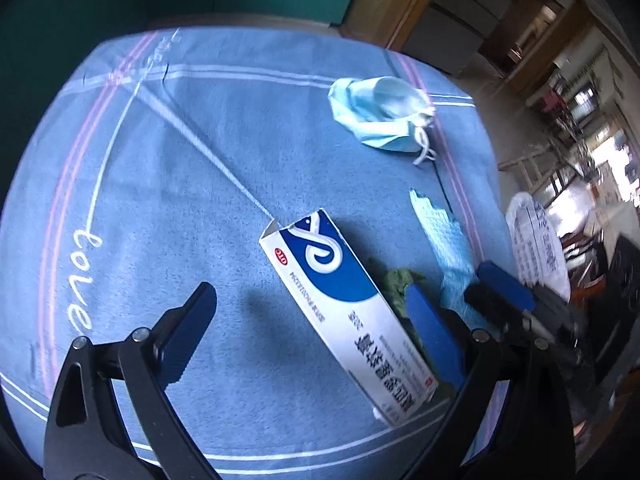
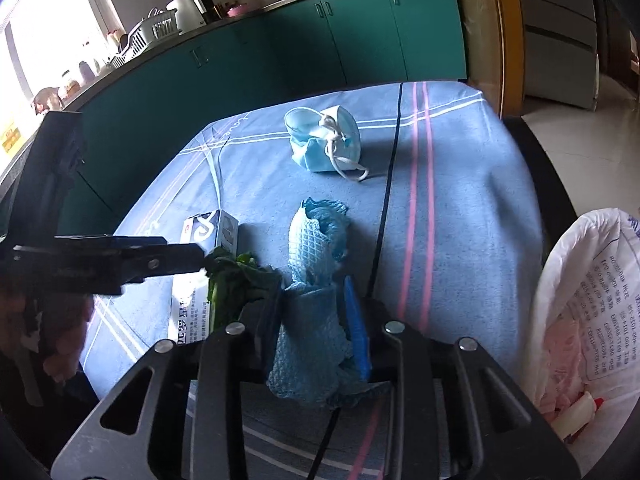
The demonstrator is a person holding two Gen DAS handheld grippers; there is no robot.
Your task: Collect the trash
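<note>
your right gripper [image 2: 316, 320]: pinching the one blue cloth [image 2: 316, 248].
your left gripper [image 1: 308, 320]: spread, astride the one box [image 1: 344, 300].
far: one mask [image 2: 324, 140].

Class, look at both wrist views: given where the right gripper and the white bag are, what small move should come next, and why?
Probably lift the right gripper and carry it toward the white plastic bag. Its pads already pinch the blue mesh cloth, which still trails on the blue blanket, and the bag gapes open just to its right. The left gripper stands open astride the medicine box.
</note>
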